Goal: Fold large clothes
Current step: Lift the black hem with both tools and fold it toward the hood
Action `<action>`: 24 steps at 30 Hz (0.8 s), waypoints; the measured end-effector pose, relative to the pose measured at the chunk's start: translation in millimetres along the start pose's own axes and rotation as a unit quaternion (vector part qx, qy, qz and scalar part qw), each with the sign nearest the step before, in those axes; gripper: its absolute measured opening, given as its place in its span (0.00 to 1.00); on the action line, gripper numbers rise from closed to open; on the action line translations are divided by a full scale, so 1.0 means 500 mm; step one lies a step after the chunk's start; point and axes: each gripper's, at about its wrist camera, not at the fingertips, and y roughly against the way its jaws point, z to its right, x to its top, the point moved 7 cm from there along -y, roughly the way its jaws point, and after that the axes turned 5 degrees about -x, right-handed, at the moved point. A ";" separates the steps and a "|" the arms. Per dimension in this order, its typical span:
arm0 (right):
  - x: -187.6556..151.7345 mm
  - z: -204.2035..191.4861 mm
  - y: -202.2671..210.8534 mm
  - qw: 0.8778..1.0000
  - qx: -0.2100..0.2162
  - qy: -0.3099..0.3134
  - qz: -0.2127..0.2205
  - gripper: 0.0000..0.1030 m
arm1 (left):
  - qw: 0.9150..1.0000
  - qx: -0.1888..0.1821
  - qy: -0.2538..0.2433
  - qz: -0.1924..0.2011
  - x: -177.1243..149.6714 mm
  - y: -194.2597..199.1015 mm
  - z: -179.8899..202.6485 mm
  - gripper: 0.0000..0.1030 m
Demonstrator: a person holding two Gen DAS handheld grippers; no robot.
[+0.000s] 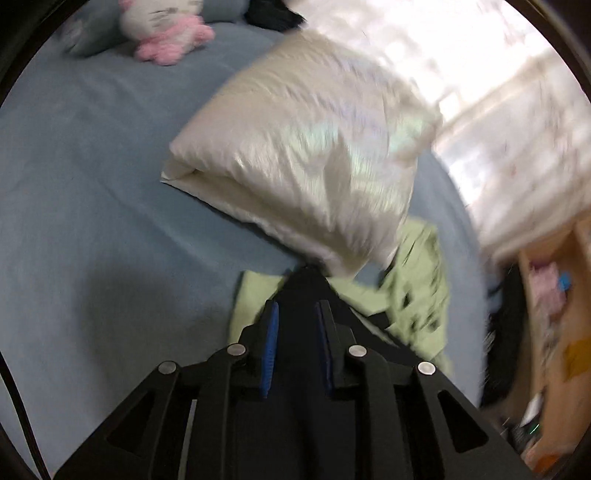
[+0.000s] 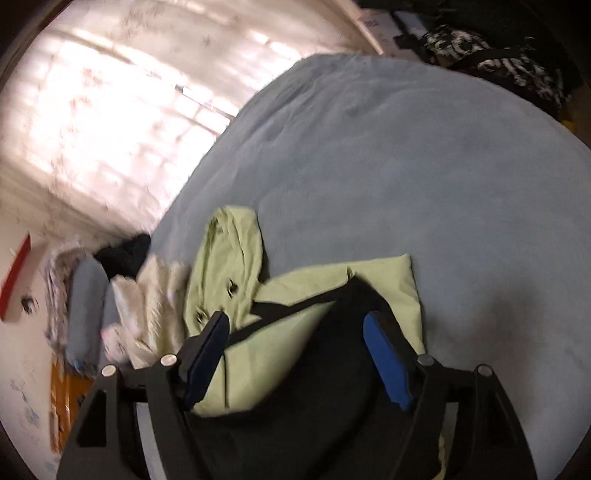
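A black garment (image 1: 306, 286) lies on the blue bed sheet (image 1: 92, 184), partly over a pale green garment (image 1: 417, 280). My left gripper (image 1: 298, 304) has its jaws a little apart; black cloth runs between them and the blue pad faces show bare. In the right wrist view the same black garment (image 2: 314, 406) spreads under my right gripper (image 2: 295, 315), whose jaws stand wide open with neither pad touching it. The green garment (image 2: 229, 258) lies crumpled beyond and under the black one. Both views are blurred.
A cream pillow (image 1: 303, 155) lies just past the garments. A pink and white plush toy (image 1: 166, 33) sits at the far end of the bed. A bright curtain (image 2: 110, 110) hangs behind. Wooden shelves (image 1: 554, 332) stand beside the bed; a black and white bag (image 2: 498, 55) lies off its far edge.
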 end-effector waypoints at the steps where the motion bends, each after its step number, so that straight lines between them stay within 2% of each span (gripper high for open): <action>1: -0.009 0.003 -0.016 1.000 -0.014 0.027 -0.006 0.73 | 0.999 0.006 -0.027 -0.016 -0.013 -0.017 0.002 0.17; 4: -0.035 0.017 -0.052 0.996 -0.037 0.073 -0.020 0.73 | 0.995 0.025 -0.078 -0.052 -0.045 -0.059 -0.003 0.24; 7: -0.043 0.037 -0.085 0.995 -0.047 0.088 -0.031 0.73 | 0.992 0.034 -0.105 -0.065 -0.057 -0.096 -0.004 0.30; 12: -0.028 0.048 -0.125 0.990 -0.065 0.119 -0.022 0.73 | 0.983 0.061 -0.159 -0.067 -0.062 -0.146 0.014 0.32; 15: -0.018 0.048 -0.144 0.986 -0.076 0.145 -0.020 0.73 | 0.972 0.070 -0.216 -0.066 -0.069 -0.169 0.044 0.32; 20: -0.004 0.036 -0.179 0.978 -0.094 0.188 -0.008 0.73 | 0.944 0.094 -0.310 -0.066 -0.092 -0.201 0.099 0.32; 22: -0.013 0.028 -0.199 0.975 -0.090 0.201 -0.021 0.56 | 0.931 0.101 -0.342 -0.072 -0.107 -0.215 0.119 0.18; 23: -0.016 0.024 -0.209 0.972 -0.105 0.209 -0.024 0.34 | 0.925 0.105 -0.357 -0.071 -0.115 -0.221 0.128 0.03; 24: -0.020 0.023 -0.211 0.969 -0.116 0.219 -0.020 0.23 | 0.922 0.107 -0.365 -0.068 -0.118 -0.222 0.135 0.02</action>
